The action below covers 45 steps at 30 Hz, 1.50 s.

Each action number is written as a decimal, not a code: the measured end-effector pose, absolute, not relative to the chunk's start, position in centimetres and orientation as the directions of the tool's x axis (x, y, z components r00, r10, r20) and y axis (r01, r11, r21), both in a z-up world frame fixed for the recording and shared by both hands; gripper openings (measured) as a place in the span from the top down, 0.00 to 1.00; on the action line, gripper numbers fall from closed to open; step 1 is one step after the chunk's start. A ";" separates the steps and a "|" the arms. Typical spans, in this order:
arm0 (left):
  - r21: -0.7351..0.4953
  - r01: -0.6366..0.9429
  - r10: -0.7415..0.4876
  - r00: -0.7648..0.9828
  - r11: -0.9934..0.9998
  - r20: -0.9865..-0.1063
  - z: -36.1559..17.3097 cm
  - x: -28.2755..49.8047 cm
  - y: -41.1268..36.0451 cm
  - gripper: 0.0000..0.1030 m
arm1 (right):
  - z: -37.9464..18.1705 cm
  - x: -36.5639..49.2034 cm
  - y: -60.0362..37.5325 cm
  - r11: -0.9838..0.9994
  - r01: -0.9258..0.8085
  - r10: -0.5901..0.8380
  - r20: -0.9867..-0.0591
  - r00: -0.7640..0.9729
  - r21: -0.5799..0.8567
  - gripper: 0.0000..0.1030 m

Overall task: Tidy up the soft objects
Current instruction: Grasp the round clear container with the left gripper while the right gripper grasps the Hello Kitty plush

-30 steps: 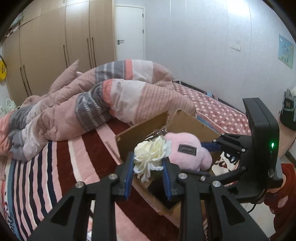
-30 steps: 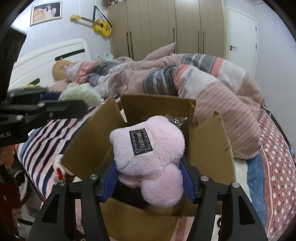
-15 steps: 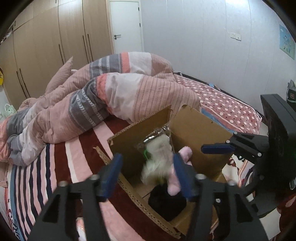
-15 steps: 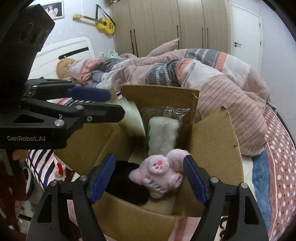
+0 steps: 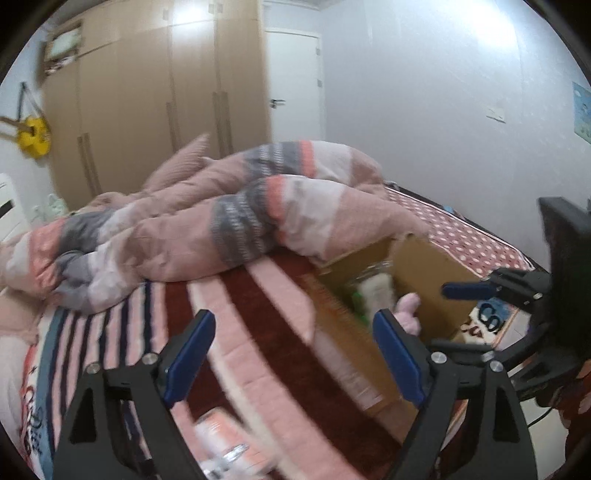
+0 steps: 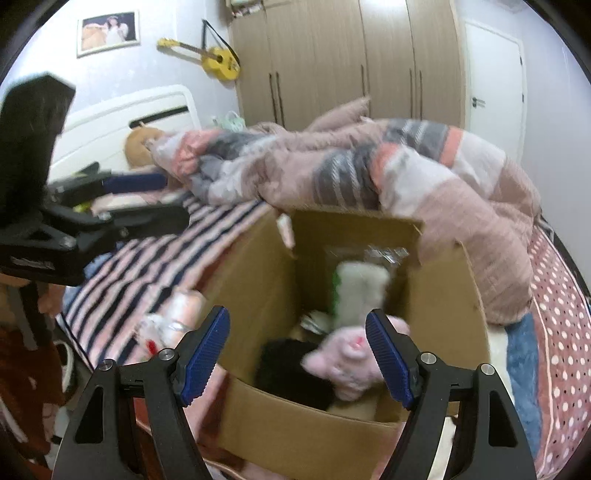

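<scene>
A rumpled pink and grey striped duvet [image 5: 236, 221] lies across the striped bed sheet [image 5: 258, 314]. Behind it stands a tall wooden wardrobe [image 6: 343, 59], beside a white door [image 5: 295, 85]. A yellow ukulele [image 6: 218, 61] hangs near a framed picture [image 6: 109, 31]

matt cardboard box [image 6: 373, 236], fluffy pink plush toy [image 6: 347, 360], glossy wooden wardrobe [image 6: 332, 62]

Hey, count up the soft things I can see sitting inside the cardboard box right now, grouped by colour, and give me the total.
Pink: 1, the pink plush
White: 1, the white bagged plush
Black: 1, the black fuzzy item
Total: 3 visible in the cardboard box
</scene>
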<state>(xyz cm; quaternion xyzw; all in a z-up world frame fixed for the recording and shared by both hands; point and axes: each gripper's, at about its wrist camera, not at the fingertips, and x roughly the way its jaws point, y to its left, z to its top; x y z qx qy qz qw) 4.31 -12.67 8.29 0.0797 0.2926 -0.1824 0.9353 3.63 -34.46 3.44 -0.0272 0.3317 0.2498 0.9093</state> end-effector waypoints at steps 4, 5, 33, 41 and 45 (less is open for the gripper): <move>0.046 0.310 -0.228 0.785 0.950 -0.576 7.8 2.7 -7.7 0.17 | 5.6 1.7 -30.7 0.827 -0.548 0.511 -0.570 0.643 0.124 0.29; 0.042 0.289 -0.212 0.785 0.956 -0.581 7.3 2.4 -6.3 0.17 | 5.9 1.4 -29.7 0.813 -0.568 0.529 -0.567 0.631 0.127 0.29; -0.171 0.158 -0.233 0.635 0.973 -0.736 -9.9 0.5 5.5 0.17 | -11.6 2.5 -11.8 0.658 -0.740 0.505 -0.810 0.299 0.137 0.72; -0.225 0.213 -0.309 0.599 0.951 -0.739 -9.6 0.1 3.9 0.33 | -10.0 2.5 -14.4 0.708 -0.694 0.499 -0.788 0.361 0.130 0.73; -0.264 0.275 -0.377 0.562 0.925 -0.736 -9.7 -0.7 2.0 0.34 | -9.6 2.1 -16.0 0.729 -0.674 0.478 -0.794 0.375 0.120 0.73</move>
